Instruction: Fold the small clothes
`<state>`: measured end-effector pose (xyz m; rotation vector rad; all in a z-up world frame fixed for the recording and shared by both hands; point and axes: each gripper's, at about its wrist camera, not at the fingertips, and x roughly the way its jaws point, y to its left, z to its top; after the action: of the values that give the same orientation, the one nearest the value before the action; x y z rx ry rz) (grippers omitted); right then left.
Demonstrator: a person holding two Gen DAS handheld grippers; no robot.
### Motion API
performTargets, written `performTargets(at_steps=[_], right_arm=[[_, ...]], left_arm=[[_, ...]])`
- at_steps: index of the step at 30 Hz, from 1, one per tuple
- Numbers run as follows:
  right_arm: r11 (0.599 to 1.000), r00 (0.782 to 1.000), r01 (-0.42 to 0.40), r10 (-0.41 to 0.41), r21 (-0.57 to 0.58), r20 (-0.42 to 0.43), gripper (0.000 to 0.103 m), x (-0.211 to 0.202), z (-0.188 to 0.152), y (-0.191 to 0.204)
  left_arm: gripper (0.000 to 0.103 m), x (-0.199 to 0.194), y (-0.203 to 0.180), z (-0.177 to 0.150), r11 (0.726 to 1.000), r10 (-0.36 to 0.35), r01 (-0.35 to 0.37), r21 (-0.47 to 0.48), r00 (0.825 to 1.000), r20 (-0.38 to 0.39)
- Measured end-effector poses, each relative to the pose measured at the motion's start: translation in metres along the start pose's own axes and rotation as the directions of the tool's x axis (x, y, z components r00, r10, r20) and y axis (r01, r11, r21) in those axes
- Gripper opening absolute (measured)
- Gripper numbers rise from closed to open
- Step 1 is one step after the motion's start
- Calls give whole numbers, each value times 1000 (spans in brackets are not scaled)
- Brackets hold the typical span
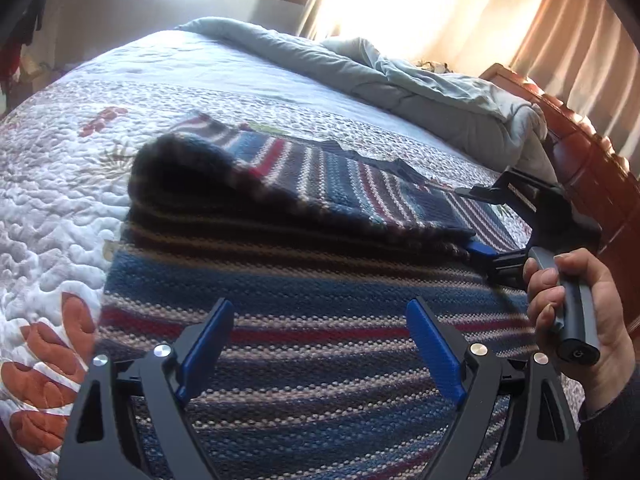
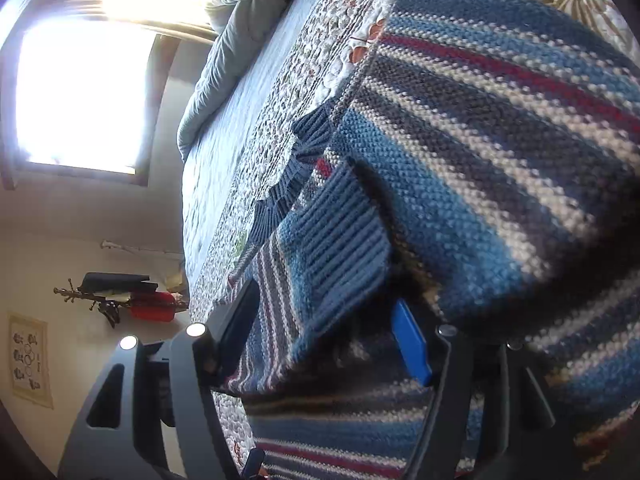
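A knitted sweater [image 1: 304,276] with blue, red, white and dark stripes lies spread on the bed. Its far part is folded over toward me as a thick raised flap [image 1: 280,184]. My left gripper [image 1: 320,308] hangs open just above the near part, with nothing between its blue pads [image 1: 434,352]. At the right, a hand [image 1: 592,320] holds my right gripper [image 1: 468,219], shut on the flap's edge with one finger above and one below. In the right wrist view, the sweater [image 2: 480,140] and its ribbed cuff [image 2: 340,248] fill the gap of the right gripper [image 2: 324,300].
The sweater rests on a white quilted bedspread [image 1: 60,200] with orange flowers. A rumpled grey duvet [image 1: 400,88] lies along the far side. The wooden bed frame [image 1: 580,152] and curtains stand at the right. A bright window [image 2: 80,92] and a coat rack [image 2: 120,296] show on the wall.
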<state>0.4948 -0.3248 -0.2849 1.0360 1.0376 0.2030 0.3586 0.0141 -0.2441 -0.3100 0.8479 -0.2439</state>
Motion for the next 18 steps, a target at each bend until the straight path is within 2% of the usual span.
performTargets(at_steps=[2, 4, 6, 7, 9, 14, 18], right_arm=[[1000, 1000, 2, -2, 14, 4, 62, 2, 1, 1], [1000, 1000, 0, 0, 28, -1, 50, 6, 4, 1], [1000, 1000, 18, -18, 23, -10, 30, 13, 7, 2], [1000, 1000, 25, -25, 16, -5, 25, 14, 8, 2], [999, 999, 40, -39, -4, 5, 9, 14, 9, 5], [988, 995, 93, -88, -121, 44, 8, 8, 12, 31], [965, 988, 150, -137, -217, 75, 7, 4, 17, 53]], left_arm=[[88, -2, 4, 1, 1000, -5, 5, -11, 1000, 2], [88, -4, 8, 2, 1000, -5, 5, -16, 1000, 11], [88, -5, 11, 3, 1000, -6, 7, -30, 1000, 12], [88, -4, 13, 3, 999, -7, 7, -34, 1000, 7], [88, -6, 14, 3, 999, -6, 7, -33, 1000, 13], [88, -6, 16, 2, 999, -8, 8, -33, 1000, 18], [88, -3, 19, 2, 999, -11, 11, -42, 1000, 8]])
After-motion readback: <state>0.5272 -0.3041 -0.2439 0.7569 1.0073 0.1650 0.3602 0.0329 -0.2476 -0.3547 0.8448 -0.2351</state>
